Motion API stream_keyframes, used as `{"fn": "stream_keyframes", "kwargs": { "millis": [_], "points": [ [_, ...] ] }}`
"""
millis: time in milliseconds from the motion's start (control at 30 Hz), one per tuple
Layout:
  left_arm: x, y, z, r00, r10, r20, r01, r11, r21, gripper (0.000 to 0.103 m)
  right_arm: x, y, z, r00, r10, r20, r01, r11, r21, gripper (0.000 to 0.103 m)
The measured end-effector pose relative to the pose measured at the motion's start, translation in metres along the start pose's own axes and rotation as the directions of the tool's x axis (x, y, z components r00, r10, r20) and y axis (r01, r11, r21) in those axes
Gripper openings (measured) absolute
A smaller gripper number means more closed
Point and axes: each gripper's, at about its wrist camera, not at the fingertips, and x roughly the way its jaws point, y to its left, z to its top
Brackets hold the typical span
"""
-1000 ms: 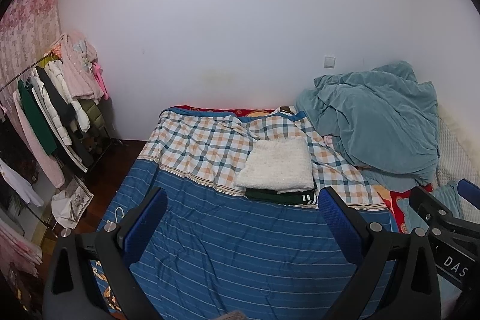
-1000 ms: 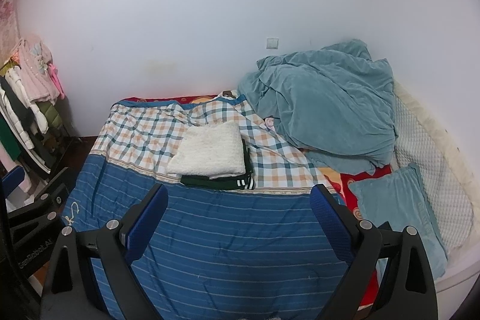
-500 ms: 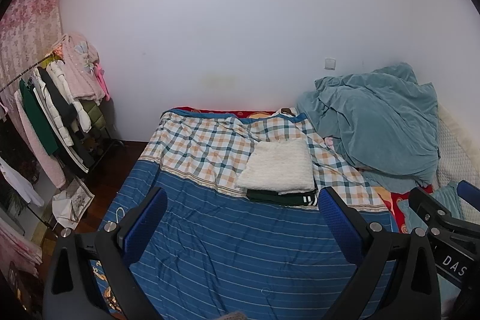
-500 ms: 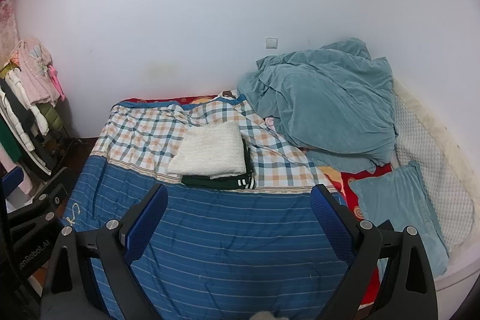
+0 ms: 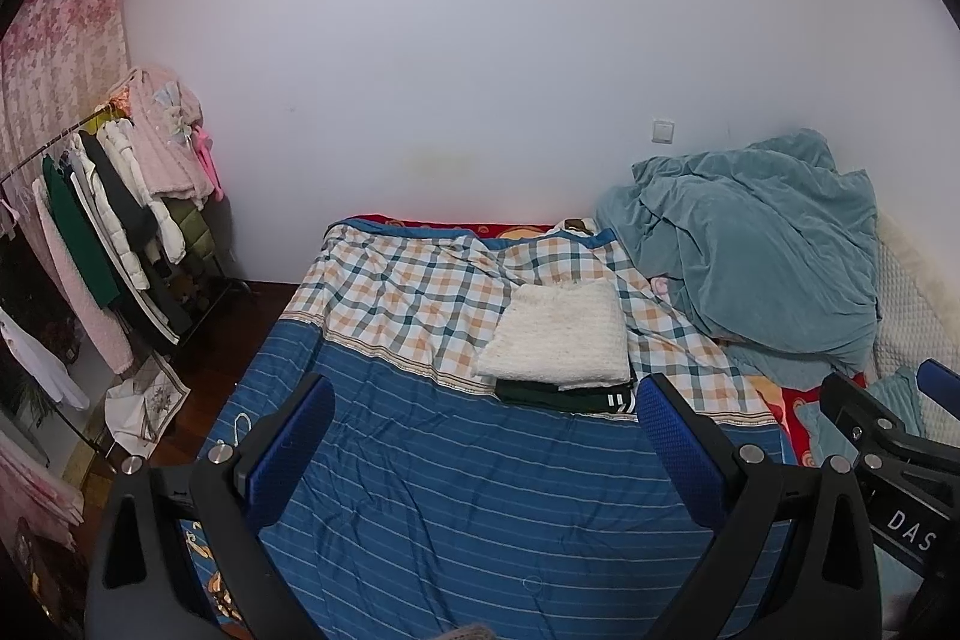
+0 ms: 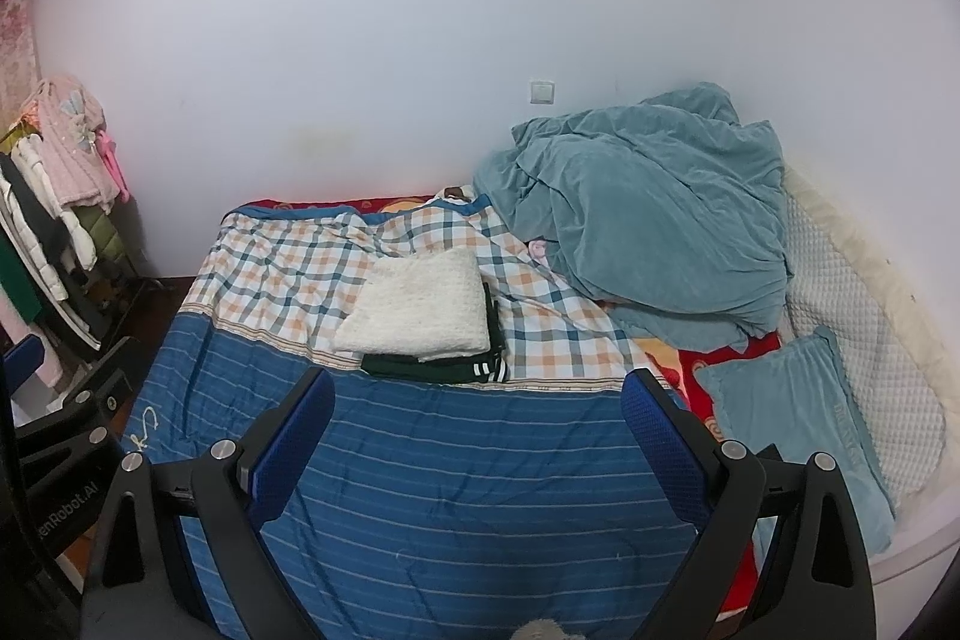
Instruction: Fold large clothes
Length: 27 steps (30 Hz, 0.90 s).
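A folded cream knit garment lies on top of a folded dark green garment with white stripes, both on the checked part of the bed cover. My left gripper is open and empty, held above the blue striped part of the cover, short of the stack. My right gripper is open and empty too, also short of the stack. A bit of fuzzy grey-white fabric shows at the bottom edge of the right wrist view.
The bed cover is blue striped in front, checked behind. A crumpled teal blanket is heaped at the back right, with a teal pillow and white quilted pad beside it. A clothes rack stands left of the bed.
Both views have tilted up a little, so the bed and stack sit slightly lower in frame. Fuzzy fabric has come into the bottom edge of the right wrist view. Both grippers stay open.
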Motion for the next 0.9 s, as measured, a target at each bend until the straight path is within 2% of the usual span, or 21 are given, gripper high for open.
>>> {"fn": "stream_keyframes", "kwargs": {
  "millis": [900],
  "points": [
    [-0.0036, 0.0046, -0.0013, 1.000, 0.002, 0.001, -0.002, 1.000, -0.004, 0.103, -0.0029, 0.0035, -0.0044, 1.000, -0.003, 0.005, 0.002, 1.000, 0.010, 0.098]
  ]
}}
